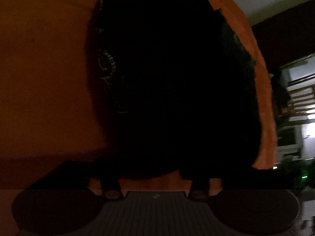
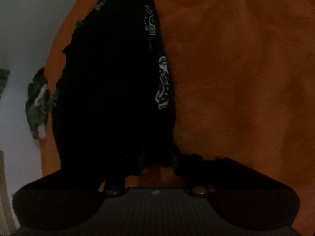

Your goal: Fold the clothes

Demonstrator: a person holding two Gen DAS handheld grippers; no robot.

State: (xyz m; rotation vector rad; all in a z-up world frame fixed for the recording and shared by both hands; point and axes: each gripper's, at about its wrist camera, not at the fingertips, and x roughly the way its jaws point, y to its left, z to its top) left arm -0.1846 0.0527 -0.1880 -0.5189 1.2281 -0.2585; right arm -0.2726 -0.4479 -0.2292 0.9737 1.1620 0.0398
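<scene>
Orange tabletop (image 1: 43,82) fills most of both wrist views, dimly lit, with a pale wall and some shelving showing past its curved edge at the right of the left view.

Nearest the lens in the left view, the left claw (image 1: 155,175) sits at the bottom centre of the frame. Its fingers are lost in shadow against the dark cloth, so I cannot tell how far they are parted or whether they have hold of anything.

At the bottom of the right view, the right claw (image 2: 157,163) is just as dark. Its fingers reach into the lower end of the cloth where the fabric bunches between them, but whether they pinch it cannot be told.

Beyond both claws lies the black garment (image 1: 173,82), spread on the orange surface and running from the bottom centre up to the top of each frame. In the right view the black garment (image 2: 110,82) narrows toward the top, and a white paisley print (image 2: 163,82) shows along its right edge.

Farther off, at the left edge of the right view, a dark and white cloth (image 2: 38,102) hangs over the rim of the tabletop.
</scene>
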